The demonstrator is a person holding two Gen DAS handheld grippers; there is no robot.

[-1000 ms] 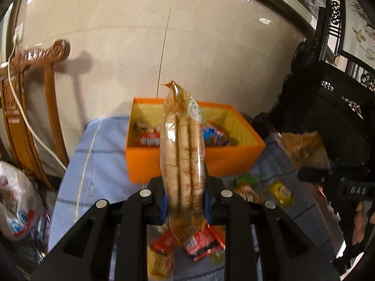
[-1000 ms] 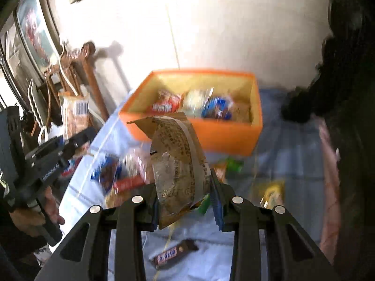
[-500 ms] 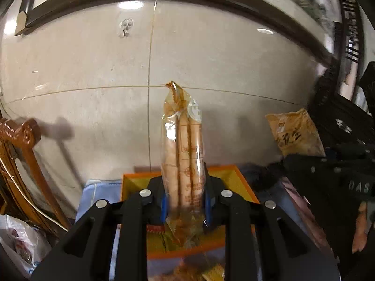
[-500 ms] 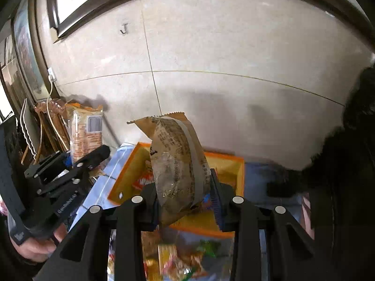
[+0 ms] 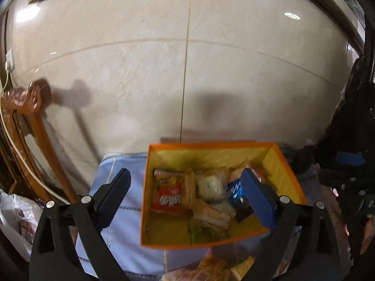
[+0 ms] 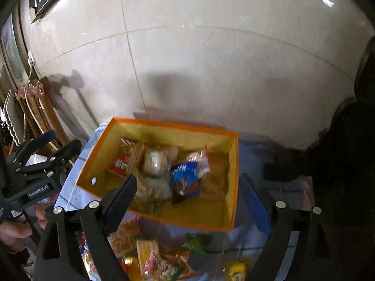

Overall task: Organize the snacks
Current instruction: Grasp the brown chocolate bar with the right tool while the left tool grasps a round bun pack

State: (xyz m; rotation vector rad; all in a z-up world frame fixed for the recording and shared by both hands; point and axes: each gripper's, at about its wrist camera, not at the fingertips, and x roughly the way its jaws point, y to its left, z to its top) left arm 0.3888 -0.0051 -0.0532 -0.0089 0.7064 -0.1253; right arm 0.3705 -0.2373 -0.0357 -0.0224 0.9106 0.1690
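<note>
The orange box with a yellow inside stands on the blue cloth against the wall. Several snack packs lie in it, among them a red packet, a pale one and a blue one. My left gripper hovers over the box's front, its jaws opening wide with nothing between them. My right gripper hangs over the box's near edge, its jaws also opening and empty. Loose snacks lie on the cloth in front of the box.
A carved wooden chair and a white plastic bag are at the left. Dark carved furniture closes the right side. The tiled wall rises right behind the box. A hand holds the left gripper.
Both grippers have opened and let go of their packs: the long stick pack and the brown wrapped pack are no longer between the jaws. Both views now look down into the box.
</note>
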